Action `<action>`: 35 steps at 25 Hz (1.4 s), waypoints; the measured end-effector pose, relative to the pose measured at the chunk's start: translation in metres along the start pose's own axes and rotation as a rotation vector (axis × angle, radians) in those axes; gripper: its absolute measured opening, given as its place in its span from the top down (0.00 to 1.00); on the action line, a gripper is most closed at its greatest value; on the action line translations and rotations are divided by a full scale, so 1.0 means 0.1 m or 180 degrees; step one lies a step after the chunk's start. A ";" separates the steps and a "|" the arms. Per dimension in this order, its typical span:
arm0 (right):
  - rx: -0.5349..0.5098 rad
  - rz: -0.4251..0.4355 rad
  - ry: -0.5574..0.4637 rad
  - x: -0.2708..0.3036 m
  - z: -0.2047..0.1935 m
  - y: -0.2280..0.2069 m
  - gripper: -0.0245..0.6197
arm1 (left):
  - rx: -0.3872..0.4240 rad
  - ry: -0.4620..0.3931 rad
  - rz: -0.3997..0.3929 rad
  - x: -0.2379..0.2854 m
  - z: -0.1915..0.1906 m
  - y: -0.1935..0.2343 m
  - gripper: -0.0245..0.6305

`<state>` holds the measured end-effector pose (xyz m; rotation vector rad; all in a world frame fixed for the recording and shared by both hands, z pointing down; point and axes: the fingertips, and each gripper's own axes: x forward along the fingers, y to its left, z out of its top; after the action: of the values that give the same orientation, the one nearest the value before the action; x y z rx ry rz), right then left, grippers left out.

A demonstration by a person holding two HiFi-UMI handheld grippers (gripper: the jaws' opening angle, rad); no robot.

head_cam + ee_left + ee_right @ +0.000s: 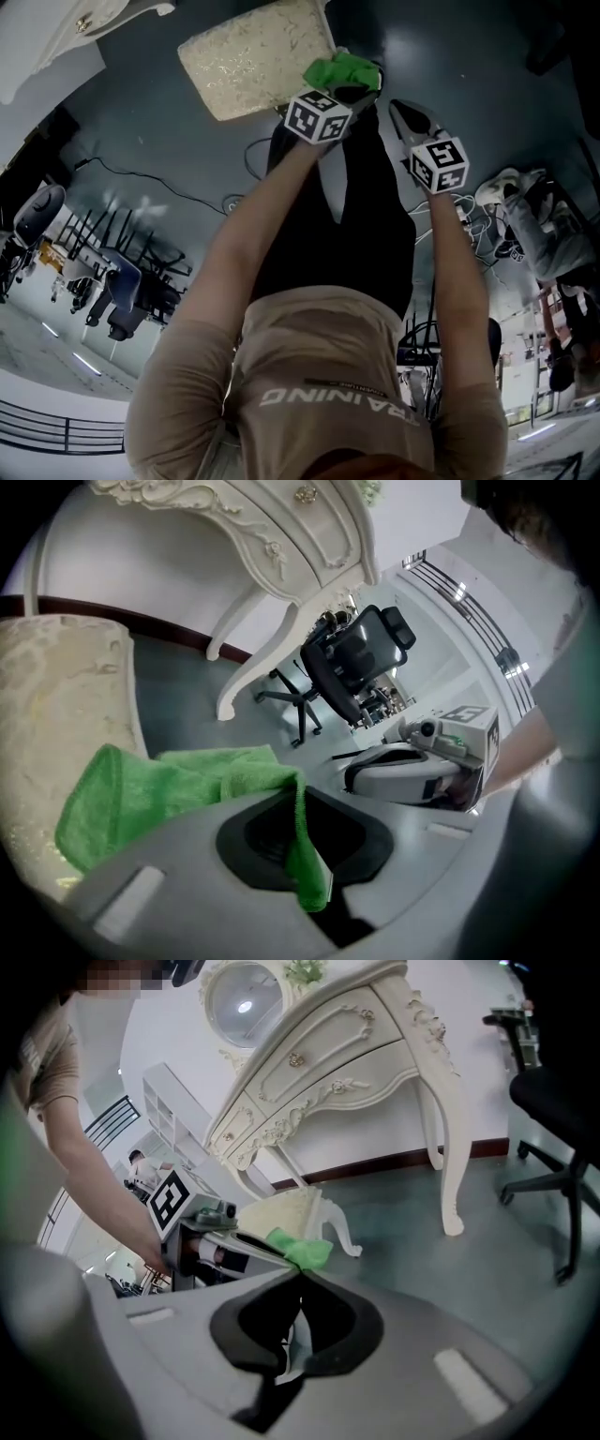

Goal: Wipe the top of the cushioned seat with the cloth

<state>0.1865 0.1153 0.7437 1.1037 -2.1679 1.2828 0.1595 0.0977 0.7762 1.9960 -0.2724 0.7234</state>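
Note:
The cushioned seat (258, 56) is a cream, patterned pad at the top of the head view. A green cloth (342, 70) lies bunched at its right edge, and my left gripper (354, 86) is shut on it. In the left gripper view the cloth (178, 789) spills left out of the closed jaws toward the cushion (56, 696). My right gripper (398, 105) hangs to the right of the seat, over the floor, shut with nothing in it. From the right gripper view (300, 1274) the cloth (302, 1249) and the seat (281, 1213) show just ahead.
An ornate cream dressing table (347, 1063) stands behind the seat against the wall. A black office chair (356, 658) is on the grey floor nearby, and another chair (553, 1101) stands at the right. Cables (169, 183) trail across the floor.

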 end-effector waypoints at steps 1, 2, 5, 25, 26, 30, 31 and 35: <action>0.0013 -0.0012 0.0008 -0.03 -0.01 -0.04 0.97 | -0.0006 0.0003 -0.0056 0.05 0.03 -0.05 0.93; 0.0023 -0.0021 0.0013 -0.06 -0.01 -0.08 0.97 | -0.0007 0.0000 -0.0099 0.10 0.06 -0.08 0.93; 0.0046 -0.0029 -0.0007 -0.12 0.01 -0.17 0.97 | 0.0013 0.0000 -0.0168 0.19 0.14 -0.15 0.93; 0.0061 -0.0098 -0.0027 -0.40 0.33 0.38 0.97 | 0.0487 -0.0012 -0.0115 -0.67 0.33 -0.47 0.93; 0.0009 -0.0079 -0.0029 -0.43 0.39 0.49 0.97 | 0.0470 -0.0047 -0.0104 -0.78 0.35 -0.49 0.93; -0.0140 -0.0038 -0.0044 -0.55 0.60 0.82 0.97 | 0.0447 -0.0187 -0.0100 -1.16 0.42 -0.68 0.93; -0.0151 -0.0032 -0.0063 -0.58 0.64 0.88 0.97 | 0.0466 -0.0208 -0.0107 -1.25 0.45 -0.74 0.93; -0.0254 0.0077 -0.0013 -0.71 0.79 1.23 0.97 | 0.0525 -0.0267 -0.0074 -1.65 0.56 -0.98 0.93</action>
<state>0.1381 0.1118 0.5884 1.0528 -2.2215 1.1942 0.0951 0.0837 0.5878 2.1858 -0.2450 0.6664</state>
